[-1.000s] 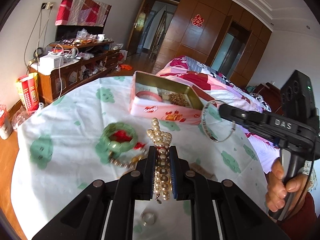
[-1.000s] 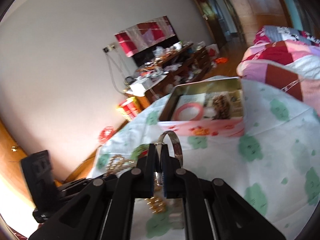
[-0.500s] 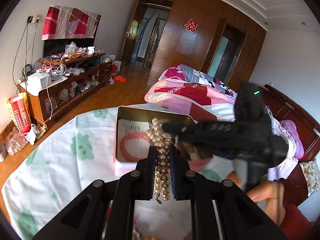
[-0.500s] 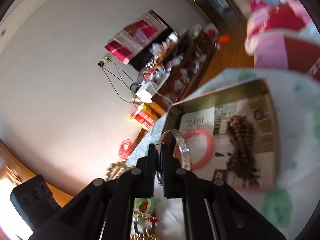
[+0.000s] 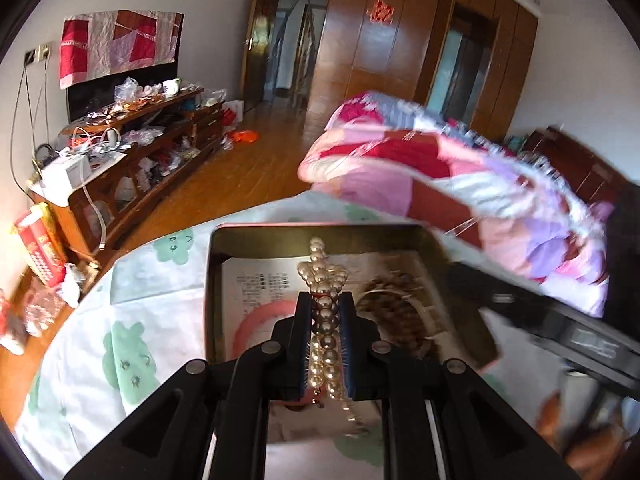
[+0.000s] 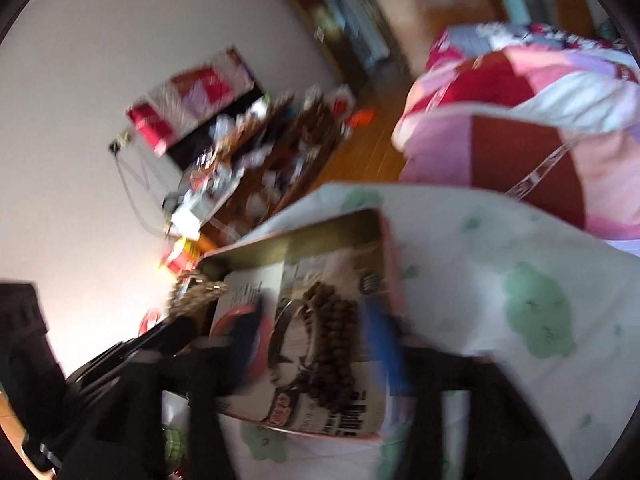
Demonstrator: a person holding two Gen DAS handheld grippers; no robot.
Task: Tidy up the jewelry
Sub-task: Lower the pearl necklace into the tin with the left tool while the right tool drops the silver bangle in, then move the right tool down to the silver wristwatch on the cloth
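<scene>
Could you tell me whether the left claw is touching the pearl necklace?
Touching: the left wrist view shows the left claw shut on the pearl necklace, beads pressed between both pads.

patchwork quilt [image 5: 460,176], cluttered wooden cabinet [image 5: 132,152]

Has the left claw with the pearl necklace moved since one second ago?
Yes. The left claw, shut on the pearl necklace, went forward and now hangs over the pink tin box.

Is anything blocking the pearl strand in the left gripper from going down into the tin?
Nothing visible blocks it. The left gripper holds the pearl strand above the open tin, which has no lid. The pink bangle and brown beads already lie inside.
</scene>
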